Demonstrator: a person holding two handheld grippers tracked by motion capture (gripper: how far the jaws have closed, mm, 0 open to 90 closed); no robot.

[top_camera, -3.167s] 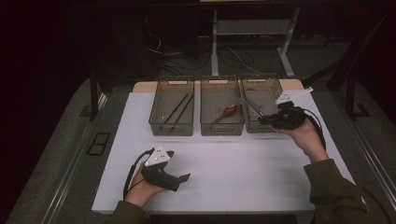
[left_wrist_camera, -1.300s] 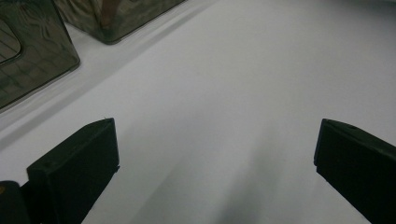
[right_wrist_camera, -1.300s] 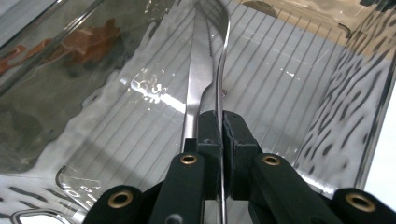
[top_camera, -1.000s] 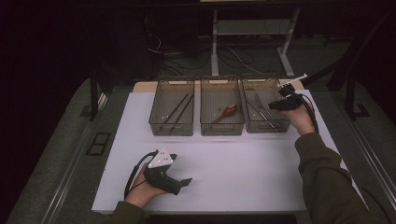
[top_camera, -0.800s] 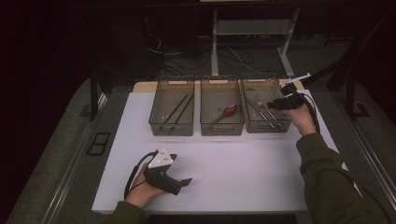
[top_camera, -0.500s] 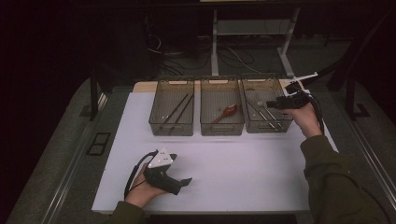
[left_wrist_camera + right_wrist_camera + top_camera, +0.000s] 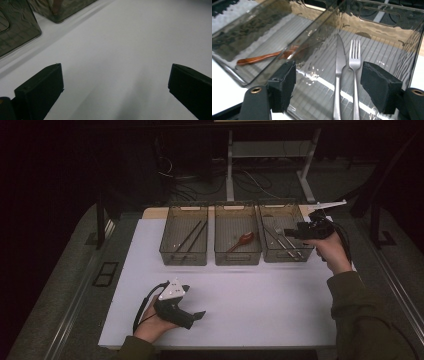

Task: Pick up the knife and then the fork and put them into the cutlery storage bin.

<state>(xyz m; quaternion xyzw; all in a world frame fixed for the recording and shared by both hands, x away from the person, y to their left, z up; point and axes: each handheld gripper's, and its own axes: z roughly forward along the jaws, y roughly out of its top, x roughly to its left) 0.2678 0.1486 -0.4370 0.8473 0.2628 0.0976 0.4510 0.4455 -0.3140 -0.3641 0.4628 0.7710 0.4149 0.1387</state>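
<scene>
**Right gripper open above the cutlery bin**

The right gripper [image 7: 290,232] hangs over the right-hand bin [image 7: 305,256] of three smoky see-through bins set in a row at the far side of the white worktop [image 7: 260,305]. Its jaws have just been opening and now stand well apart with nothing between their pads. In the right gripper view a knife [image 7: 339,72] and a fork [image 7: 355,75] lie flat on the ribbed floor of that bin, side by side and nearly parallel, the fork to the right of the knife, both pointing away from the camera. They lie below the gap of the jaws, clear of either pad.

The middle bin [image 7: 238,260] holds a reddish-brown spoon [image 7: 241,241], lying at a slant on its floor. The left bin [image 7: 184,261] holds two dark slender sticks [image 7: 192,236], laid close together and slanting the same way; what they are is hard to tell from the high view.

The left gripper [image 7: 200,315] rests low at the near side of the worktop, well apart from the bins, held in the person's left hand [image 7: 150,322]. In the left gripper view its jaws are spread wide over bare white surface, gripping nothing, with corners of two bins at the upper left.
</scene>
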